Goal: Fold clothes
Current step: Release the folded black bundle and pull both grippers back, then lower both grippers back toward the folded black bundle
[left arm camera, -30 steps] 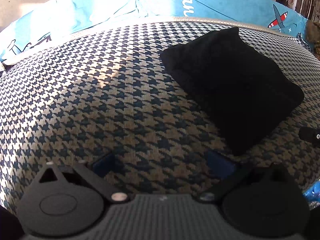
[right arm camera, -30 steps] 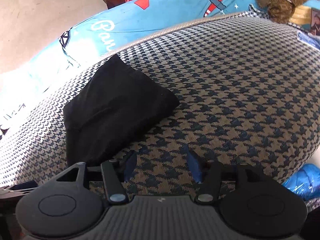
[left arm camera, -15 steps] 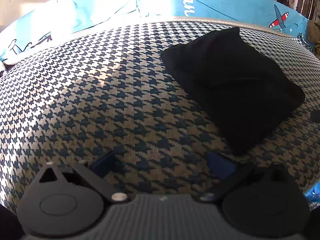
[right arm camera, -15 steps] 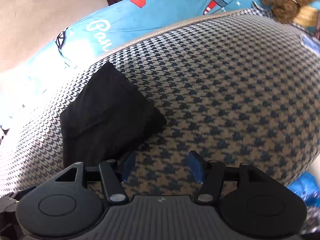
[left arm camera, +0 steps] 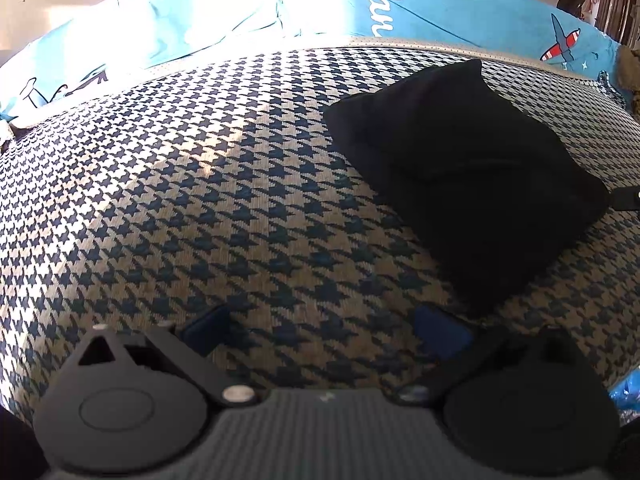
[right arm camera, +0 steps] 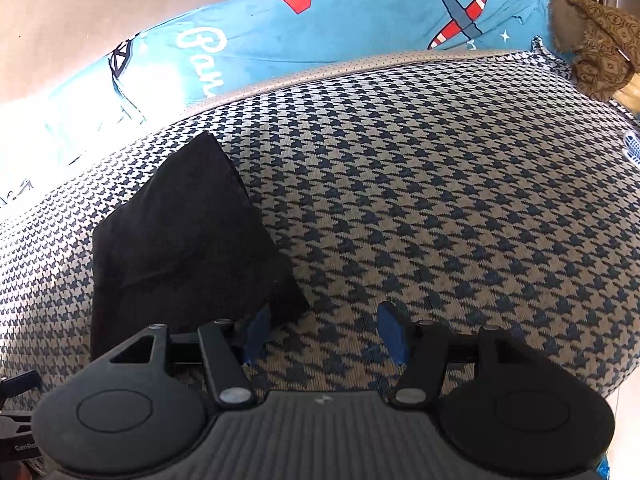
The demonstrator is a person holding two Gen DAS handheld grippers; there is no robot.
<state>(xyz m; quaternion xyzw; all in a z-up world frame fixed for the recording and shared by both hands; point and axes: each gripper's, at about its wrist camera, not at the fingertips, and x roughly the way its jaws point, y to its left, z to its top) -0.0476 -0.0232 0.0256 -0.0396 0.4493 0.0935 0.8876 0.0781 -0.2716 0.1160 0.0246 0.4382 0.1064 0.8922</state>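
Swung rightward, the right gripper (right arm camera: pixel 324 334) hovers beside the folded black garment (right arm camera: pixel 180 248), both grippers' fingers spread, empty.

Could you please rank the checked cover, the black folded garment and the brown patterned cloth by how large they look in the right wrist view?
1. Checked cover
2. Black folded garment
3. Brown patterned cloth, partly cut off and farther away

Houndstooth cover (left arm camera: pixel 208 184) lies open; only folded black garment (left arm camera: pixel 472 176) obstructs
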